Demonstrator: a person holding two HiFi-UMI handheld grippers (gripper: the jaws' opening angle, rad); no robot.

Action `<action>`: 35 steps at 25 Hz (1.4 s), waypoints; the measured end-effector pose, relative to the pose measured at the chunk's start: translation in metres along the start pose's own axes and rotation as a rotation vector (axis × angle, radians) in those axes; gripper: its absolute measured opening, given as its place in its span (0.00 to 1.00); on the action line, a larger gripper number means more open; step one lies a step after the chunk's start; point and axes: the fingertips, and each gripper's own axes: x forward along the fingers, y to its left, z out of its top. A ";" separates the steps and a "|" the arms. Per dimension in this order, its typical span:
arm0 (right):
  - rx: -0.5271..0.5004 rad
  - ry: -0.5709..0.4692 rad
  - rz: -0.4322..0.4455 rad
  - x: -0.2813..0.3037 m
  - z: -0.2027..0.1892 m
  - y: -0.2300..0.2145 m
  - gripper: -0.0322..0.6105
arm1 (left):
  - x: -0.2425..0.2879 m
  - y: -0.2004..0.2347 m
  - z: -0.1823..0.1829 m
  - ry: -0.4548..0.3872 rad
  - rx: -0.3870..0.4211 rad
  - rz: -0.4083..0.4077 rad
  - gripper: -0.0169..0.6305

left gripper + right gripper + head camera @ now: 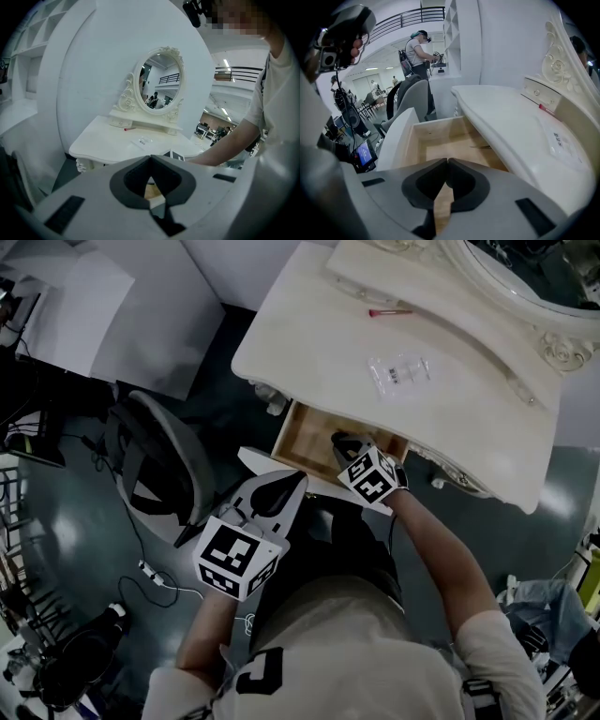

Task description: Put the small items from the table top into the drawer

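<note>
Right gripper view: right gripper (446, 161) jaws pressed together, apparently empty, above drawer (440, 145); left gripper (150, 158) same.

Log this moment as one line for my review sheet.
drawer: open | right gripper: shut, empty, at drawer | left gripper: shut, empty, short of table | table top: red stick, clear packet

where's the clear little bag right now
In the head view, the clear bag lies flat on the table top, right of centre, between the red stick by the mirror base and the open drawer.
</note>
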 end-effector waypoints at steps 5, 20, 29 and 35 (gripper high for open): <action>-0.020 0.006 0.019 0.012 0.003 0.002 0.11 | 0.002 0.005 -0.002 0.002 -0.015 0.018 0.11; -0.105 0.034 0.042 0.056 0.022 0.008 0.11 | -0.020 0.029 -0.018 -0.002 -0.074 0.100 0.11; -0.091 0.054 0.018 0.072 0.024 0.001 0.11 | -0.036 0.039 -0.027 -0.002 -0.093 0.140 0.11; -0.048 0.043 0.026 0.072 0.024 0.003 0.11 | -0.041 0.037 -0.025 -0.008 -0.084 0.144 0.11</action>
